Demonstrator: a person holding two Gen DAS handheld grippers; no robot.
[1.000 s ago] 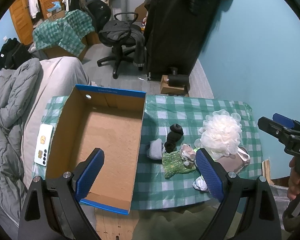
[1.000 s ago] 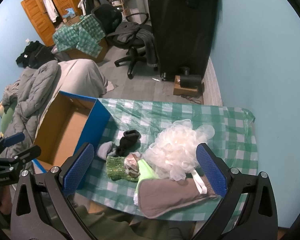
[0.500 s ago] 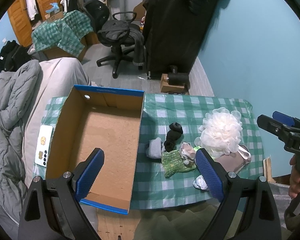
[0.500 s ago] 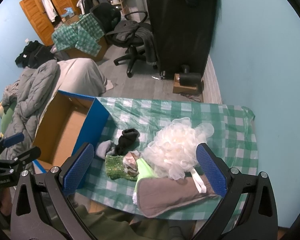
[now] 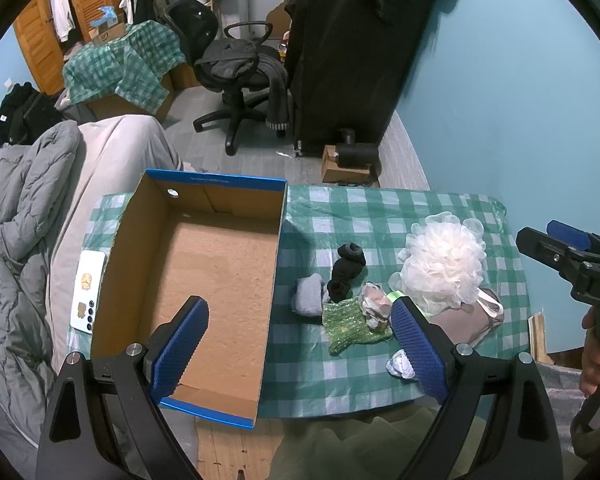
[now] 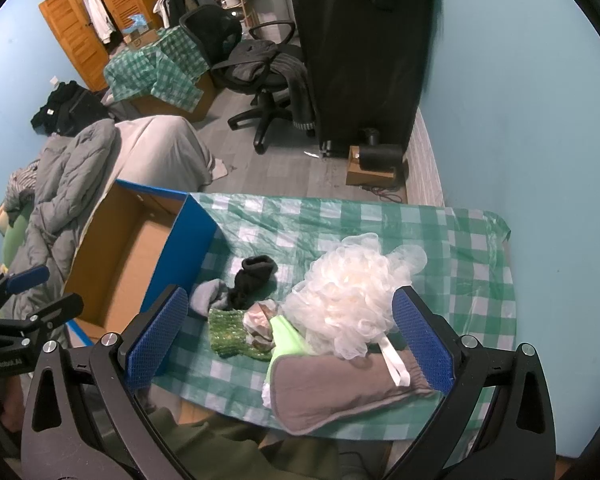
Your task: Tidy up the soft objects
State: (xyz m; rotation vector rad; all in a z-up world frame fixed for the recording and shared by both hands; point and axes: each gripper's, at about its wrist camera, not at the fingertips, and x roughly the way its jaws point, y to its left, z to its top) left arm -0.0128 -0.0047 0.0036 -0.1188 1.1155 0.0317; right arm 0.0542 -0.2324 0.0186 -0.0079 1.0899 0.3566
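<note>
An open blue cardboard box [image 5: 216, 264] stands empty on the left of a green checked table [image 5: 380, 216]. To its right lies a pile of soft things: a white bath pouf [image 5: 444, 264], a black sock [image 5: 346, 270], a grey sock [image 5: 309, 300], a green knitted cloth [image 5: 352, 324] and a brown mitt [image 5: 468, 320]. My left gripper [image 5: 300, 344] is open and empty, high above the box's near right edge. My right gripper [image 6: 290, 334] is open and empty above the pile; the pouf [image 6: 352, 300] and mitt [image 6: 340, 388] lie between its fingers.
A white phone [image 5: 87, 292] lies left of the box. A grey duvet [image 5: 24, 240] is heaped on the bed at left. An office chair [image 5: 240, 80] and a black wardrobe [image 5: 356, 52] stand beyond the table. A blue wall [image 5: 520, 100] is at right.
Both views have drifted very slightly. Both grippers stay open and no object on the table has moved.
</note>
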